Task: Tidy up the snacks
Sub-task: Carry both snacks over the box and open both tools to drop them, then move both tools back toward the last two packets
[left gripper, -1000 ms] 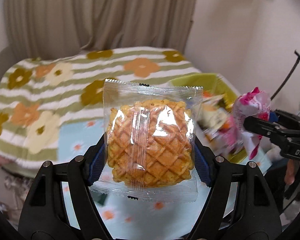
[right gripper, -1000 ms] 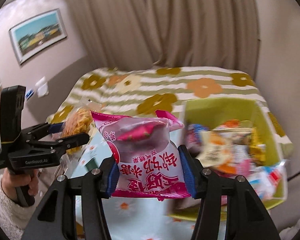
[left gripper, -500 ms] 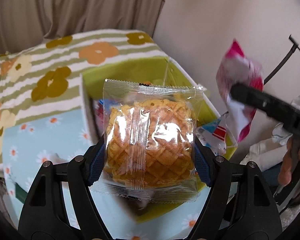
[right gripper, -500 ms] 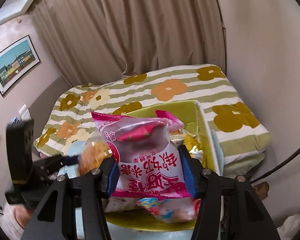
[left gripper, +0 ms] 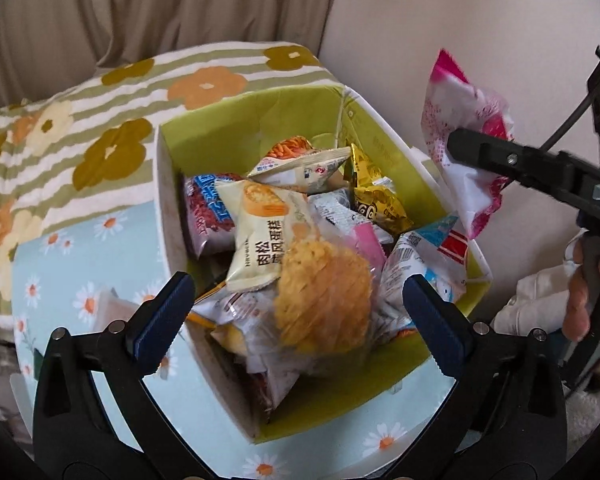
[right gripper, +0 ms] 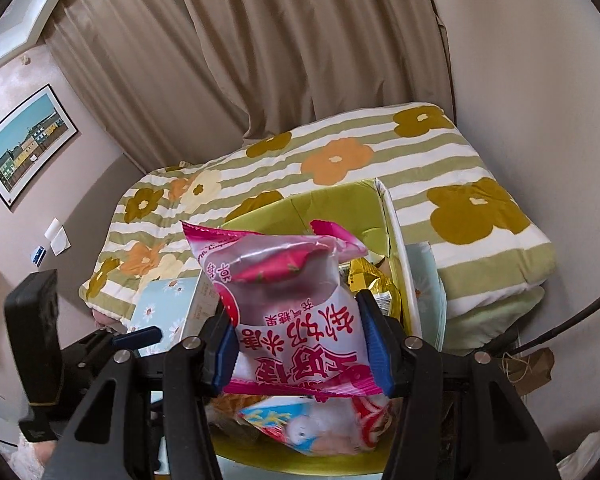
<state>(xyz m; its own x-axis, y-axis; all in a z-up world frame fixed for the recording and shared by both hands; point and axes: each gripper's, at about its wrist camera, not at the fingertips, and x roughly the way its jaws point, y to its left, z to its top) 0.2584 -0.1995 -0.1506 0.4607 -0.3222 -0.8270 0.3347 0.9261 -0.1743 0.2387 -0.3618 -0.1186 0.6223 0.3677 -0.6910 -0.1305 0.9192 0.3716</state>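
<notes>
A green-lined box (left gripper: 284, 116) full of several snack packets sits on the floral cloth. My left gripper (left gripper: 296, 308) hovers over it with its jaws opening wide; the clear-wrapped waffle cake (left gripper: 324, 300), blurred, is between the fingers but free of both pads, dropping onto the pile. My right gripper (right gripper: 300, 344) is shut on a pink-and-white snack bag (right gripper: 296, 304) and hangs above the box's (right gripper: 332, 200) near right side. The same pink bag (left gripper: 464, 148) shows at the right of the left wrist view.
A striped flower-print blanket (left gripper: 80, 120) covers the bed behind the box. A pale blue daisy cloth (left gripper: 112, 248) lies under it. Curtains (right gripper: 260, 60) and a wall close the back. A person's hand (left gripper: 584, 280) grips the right tool's handle beside white fabric.
Both grippers swung right over the box. The left jaws went from clamped on the waffle cake to wide apart, and the cake slipped down. The right grip on the pink bag held.
</notes>
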